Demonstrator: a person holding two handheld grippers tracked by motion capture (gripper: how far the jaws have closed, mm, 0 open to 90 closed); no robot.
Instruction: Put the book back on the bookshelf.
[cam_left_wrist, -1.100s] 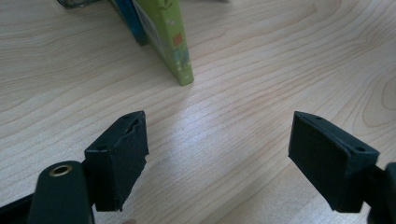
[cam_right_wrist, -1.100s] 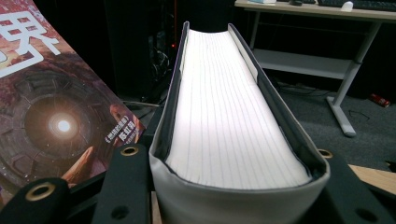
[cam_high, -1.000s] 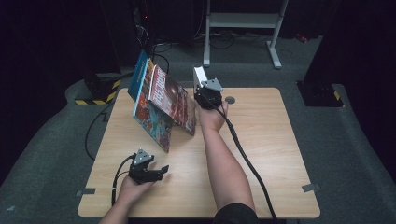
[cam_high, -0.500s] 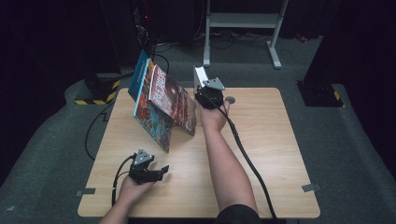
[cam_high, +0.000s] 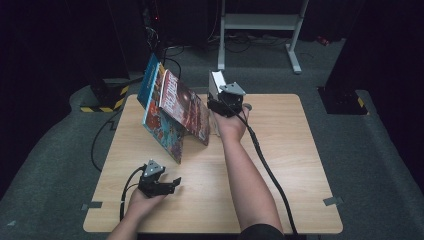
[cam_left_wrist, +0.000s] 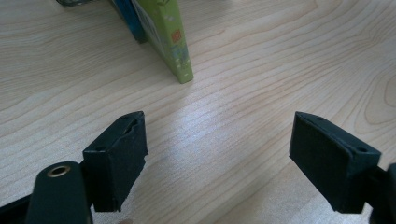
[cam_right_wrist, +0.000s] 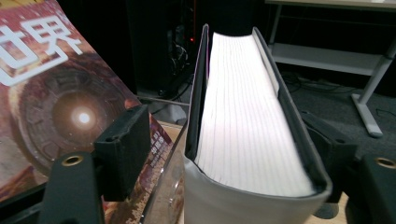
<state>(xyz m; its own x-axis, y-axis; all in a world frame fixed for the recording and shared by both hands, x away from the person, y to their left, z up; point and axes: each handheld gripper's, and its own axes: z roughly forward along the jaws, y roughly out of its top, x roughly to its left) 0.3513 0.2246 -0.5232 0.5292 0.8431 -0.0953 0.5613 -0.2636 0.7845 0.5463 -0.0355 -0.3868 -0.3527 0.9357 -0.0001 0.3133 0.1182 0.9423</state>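
A thick book with white page edges (cam_right_wrist: 243, 116) stands upright at the back of the table (cam_high: 280, 165), also seen as the thick book (cam_high: 216, 85) from above. My right gripper (cam_right_wrist: 229, 140) straddles it. Its jaws have just been opening, and the left pad (cam_right_wrist: 123, 149) stands apart from the cover. From above, the right gripper (cam_high: 220, 100) sits just in front of that book. My left gripper (cam_high: 172, 184) rests low near the front left of the table. In its own view the left gripper (cam_left_wrist: 219, 140) is open over bare wood.
Several books lean together to the left of the thick one: a red-cover book (cam_high: 182, 107), a blue one (cam_high: 150, 85) and a colourful one (cam_high: 165, 132). A green book corner (cam_left_wrist: 175, 51) lies ahead of my left gripper. A small dark disc (cam_high: 246, 106) lies right of the right hand.
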